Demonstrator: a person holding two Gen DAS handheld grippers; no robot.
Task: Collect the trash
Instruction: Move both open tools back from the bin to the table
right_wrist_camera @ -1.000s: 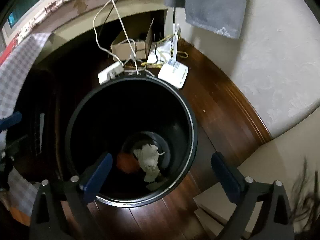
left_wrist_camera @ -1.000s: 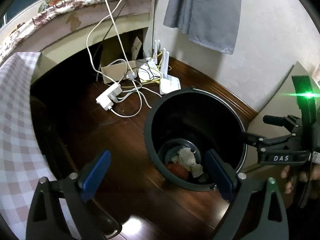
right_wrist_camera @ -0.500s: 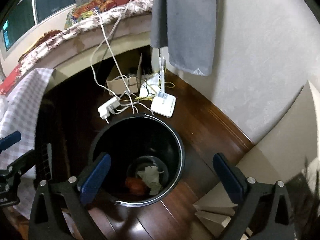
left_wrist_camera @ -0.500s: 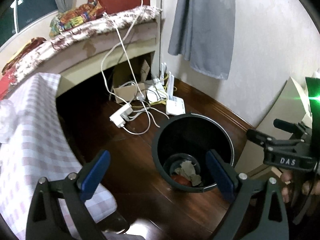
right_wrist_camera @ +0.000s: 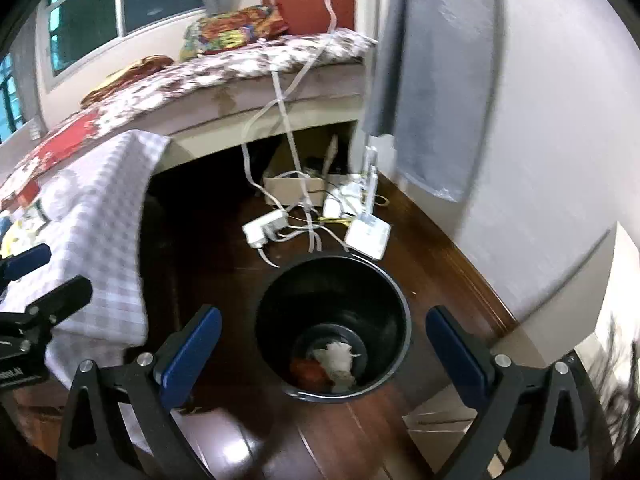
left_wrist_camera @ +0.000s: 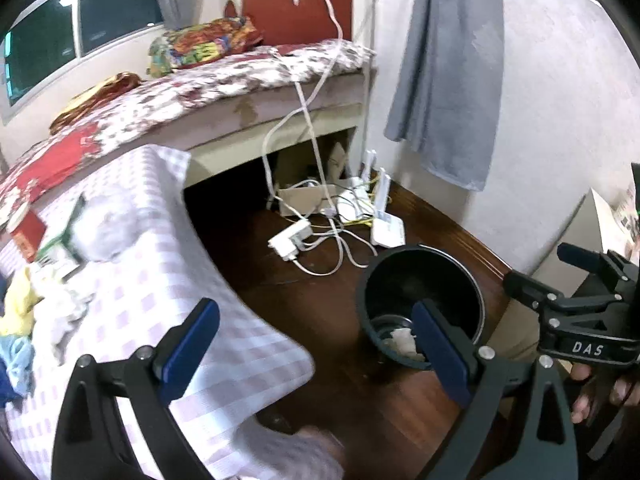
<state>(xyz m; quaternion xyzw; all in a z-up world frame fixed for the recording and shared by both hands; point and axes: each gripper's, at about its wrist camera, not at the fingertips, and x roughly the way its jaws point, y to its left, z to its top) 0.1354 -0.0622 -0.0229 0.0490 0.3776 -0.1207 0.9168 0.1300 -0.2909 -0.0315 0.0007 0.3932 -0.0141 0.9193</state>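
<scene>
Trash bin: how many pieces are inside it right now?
2 visible at the bottom of the black bin: a crumpled white paper and a red-orange item beside it. More may hide underneath.

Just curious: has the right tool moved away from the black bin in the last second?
Yes. The right tool has pulled up and back: the black bin looks smaller, with more bed visible.

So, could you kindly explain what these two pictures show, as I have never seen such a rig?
There is no robot here: a person carries two hand-held grippers, each with a fisheye camera looking along its blue-padded fingers. One picture is from the left gripper, the other from the right gripper. Both are open and hold nothing. On the wooden floor stands a black bin with crumpled paper and something red at the bottom. To the left is a checked cloth with scraps lying on it. Behind are a bed and cables.
</scene>
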